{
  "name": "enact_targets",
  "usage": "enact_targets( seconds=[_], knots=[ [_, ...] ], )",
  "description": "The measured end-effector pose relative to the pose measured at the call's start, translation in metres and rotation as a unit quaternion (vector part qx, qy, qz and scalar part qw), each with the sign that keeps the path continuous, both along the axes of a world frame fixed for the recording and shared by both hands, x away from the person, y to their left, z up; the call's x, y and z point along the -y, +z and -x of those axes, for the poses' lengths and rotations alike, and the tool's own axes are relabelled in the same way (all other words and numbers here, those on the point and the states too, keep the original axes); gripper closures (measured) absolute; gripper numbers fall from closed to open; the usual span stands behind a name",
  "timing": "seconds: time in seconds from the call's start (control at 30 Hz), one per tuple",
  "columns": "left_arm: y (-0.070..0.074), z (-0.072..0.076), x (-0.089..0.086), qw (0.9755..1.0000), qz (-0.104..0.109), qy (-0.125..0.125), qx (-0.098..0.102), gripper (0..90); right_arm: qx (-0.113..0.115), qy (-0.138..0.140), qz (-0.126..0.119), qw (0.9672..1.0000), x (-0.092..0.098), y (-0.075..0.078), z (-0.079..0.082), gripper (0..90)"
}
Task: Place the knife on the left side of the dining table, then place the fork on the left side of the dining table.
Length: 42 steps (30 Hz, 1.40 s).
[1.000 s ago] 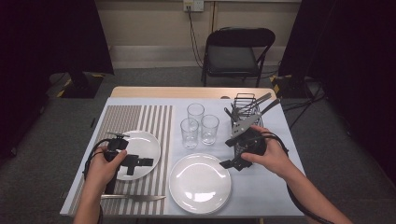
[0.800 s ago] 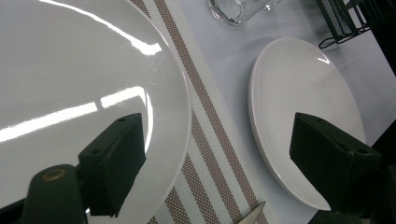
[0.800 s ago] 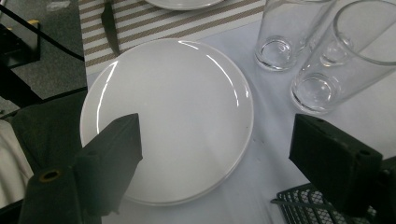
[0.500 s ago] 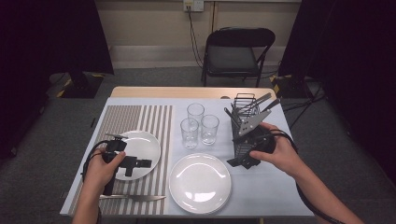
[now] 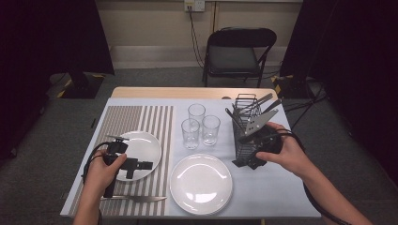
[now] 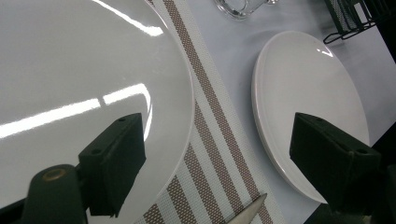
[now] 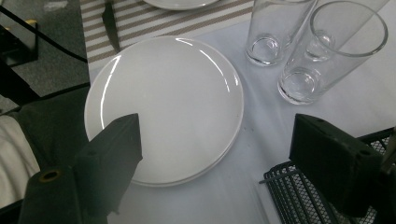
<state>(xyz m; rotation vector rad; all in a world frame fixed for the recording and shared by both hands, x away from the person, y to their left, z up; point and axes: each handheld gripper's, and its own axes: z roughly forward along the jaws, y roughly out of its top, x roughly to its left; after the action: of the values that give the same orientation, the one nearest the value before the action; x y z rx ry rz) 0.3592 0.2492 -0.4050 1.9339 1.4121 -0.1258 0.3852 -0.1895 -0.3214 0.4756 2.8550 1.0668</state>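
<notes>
My left gripper (image 5: pixel 141 165) hovers open over the right edge of the small white plate (image 5: pixel 141 145) on the striped placemat (image 5: pixel 136 119); in the left gripper view its jaws straddle that plate's rim (image 6: pixel 187 93), nothing between them. My right gripper (image 5: pixel 246 154) is open beside the black mesh cutlery caddy (image 5: pixel 246 124), at the right of the large white plate (image 5: pixel 201 183). In the right gripper view the large plate (image 7: pixel 163 102) lies between the wide jaws, with the caddy's corner (image 7: pixel 299 196) at lower right.
Three clear glasses (image 5: pixel 199 124) stand mid-table. A knife (image 5: pixel 133 198) lies on the placemat near the front edge. The caddy holds several utensils (image 5: pixel 260 105). A black folding chair (image 5: pixel 239 51) stands behind the table.
My right gripper has moved right and a little back, from the large plate's edge to the caddy's side. The left gripper has stayed put.
</notes>
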Motion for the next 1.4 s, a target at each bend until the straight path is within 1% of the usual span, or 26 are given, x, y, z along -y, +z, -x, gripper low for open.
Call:
enact_targets(
  seconds=[0.07, 0.1, 0.13, 0.2, 0.23, 0.27, 0.33, 0.4, 0.43, 0.47, 0.53, 0.6, 0.63, 0.7, 0.77, 0.83, 0.9, 0.93, 1.0, 1.07, 1.1, 1.2, 1.27, 1.33, 1.4],
  knots=[
    [0.000, 0.000, 0.000, 1.0000, 0.001, 0.001, 0.000, 17.9, 0.001, 0.004, -0.006, 1.0000, 0.002, 0.001, 0.000, 16.3],
    [0.000, 0.000, 0.000, 1.0000, 0.001, -0.001, 0.002, 18.0, -0.004, 0.000, -0.004, 1.0000, 0.003, 0.002, 0.000, 16.3],
    [-0.001, 0.001, 0.000, 1.0000, 0.002, -0.003, 0.002, 18.0, -0.003, -0.001, -0.007, 1.0000, 0.003, 0.002, 0.000, 16.2],
    [-0.001, 0.002, -0.001, 1.0000, 0.000, 0.000, -0.001, 18.0, -0.012, -0.002, -0.008, 0.9999, 0.004, 0.004, 0.000, 16.3],
    [-0.001, 0.002, -0.001, 1.0000, 0.003, 0.005, -0.002, 18.0, -0.008, -0.002, -0.006, 0.9999, 0.004, 0.005, 0.000, 16.1],
    [-0.001, 0.003, -0.002, 1.0000, 0.000, 0.002, -0.001, 18.0, -0.005, 0.001, -0.005, 1.0000, 0.004, 0.006, 0.000, 16.1],
    [0.000, 0.003, -0.003, 1.0000, 0.003, 0.004, -0.002, 18.0, -0.007, 0.001, -0.008, 0.9999, 0.004, 0.008, 0.000, 16.2],
    [0.000, 0.003, -0.003, 1.0000, 0.000, 0.002, 0.003, 18.0, -0.006, 0.002, -0.011, 0.9999, 0.004, 0.010, -0.001, 16.2],
    [0.000, 0.003, -0.002, 1.0000, 0.001, 0.001, 0.002, 18.1, -0.008, 0.002, -0.011, 0.9999, 0.004, 0.011, -0.001, 16.2],
    [0.000, 0.004, -0.002, 1.0000, 0.002, 0.000, 0.002, 18.2, -0.005, 0.001, -0.013, 0.9999, 0.004, 0.012, -0.001, 16.3],
    [-0.001, 0.004, -0.001, 1.0000, 0.000, -0.001, -0.001, 18.2, -0.007, 0.002, -0.016, 0.9998, 0.005, 0.014, -0.001, 16.7],
    [-0.002, 0.003, -0.001, 1.0000, 0.000, -0.003, -0.001, 18.2, -0.002, 0.001, -0.019, 0.9998, 0.005, 0.017, -0.001, 16.9],
    [-0.002, 0.003, 0.000, 1.0000, 0.002, 0.000, -0.003, 18.2, -0.001, 0.001, -0.019, 0.9998, 0.006, 0.018, -0.002, 17.1],
    [-0.003, 0.003, 0.000, 1.0000, -0.001, 0.000, -0.004, 18.3, 0.000, -0.005, -0.019, 0.9998, 0.008, 0.021, -0.002, 17.1],
    [-0.004, 0.003, -0.001, 1.0000, -0.003, -0.002, -0.004, 18.3, 0.003, -0.005, -0.023, 0.9997, 0.010, 0.024, -0.004, 17.6],
    [-0.004, 0.003, 0.000, 1.0000, -0.003, -0.002, -0.005, 18.3, 0.007, -0.009, -0.023, 0.9997, 0.013, 0.027, -0.005, 17.5],
    [-0.004, 0.003, 0.001, 1.0000, 0.002, 0.000, -0.007, 18.4, 0.008, -0.016, -0.025, 0.9995, 0.015, 0.029, -0.007, 17.4],
    [-0.004, 0.003, 0.000, 1.0000, 0.000, -0.003, -0.006, 18.4, 0.009, -0.016, -0.022, 0.9996, 0.016, 0.030, -0.008, 17.2],
    [-0.004, 0.003, 0.000, 1.0000, -0.001, -0.001, -0.004, 18.4, 0.008, -0.020, -0.020, 0.9996, 0.018, 0.032, -0.010, 16.2],
    [-0.003, 0.003, 0.000, 1.0000, 0.001, 0.000, -0.005, 18.5, 0.009, -0.024, -0.020, 0.9995, 0.020, 0.034, -0.013, 16.4],
    [-0.003, 0.003, -0.001, 1.0000, -0.002, -0.001, -0.003, 18.5, 0.011, -0.026, -0.019, 0.9994, 0.021, 0.035, -0.015, 16.4],
    [-0.003, 0.004, -0.001, 1.0000, 0.003, 0.002, -0.006, 18.6, 0.014, -0.035, -0.018, 0.9991, 0.024, 0.037, -0.019, 17.6],
    [-0.003, 0.004, -0.001, 1.0000, 0.002, 0.000, -0.006, 18.5, 0.019, -0.042, -0.019, 0.9988, 0.026, 0.039, -0.022, 18.4],
    [-0.003, 0.003, -0.001, 1.0000, -0.001, -0.002, -0.004, 18.5, 0.017, -0.048, -0.020, 0.9985, 0.028, 0.040, -0.026, 18.6],
    [-0.004, 0.003, -0.001, 1.0000, -0.001, 0.001, -0.006, 18.5, 0.020, -0.056, -0.021, 0.9980, 0.031, 0.042, -0.029, 19.1]
  ],
)
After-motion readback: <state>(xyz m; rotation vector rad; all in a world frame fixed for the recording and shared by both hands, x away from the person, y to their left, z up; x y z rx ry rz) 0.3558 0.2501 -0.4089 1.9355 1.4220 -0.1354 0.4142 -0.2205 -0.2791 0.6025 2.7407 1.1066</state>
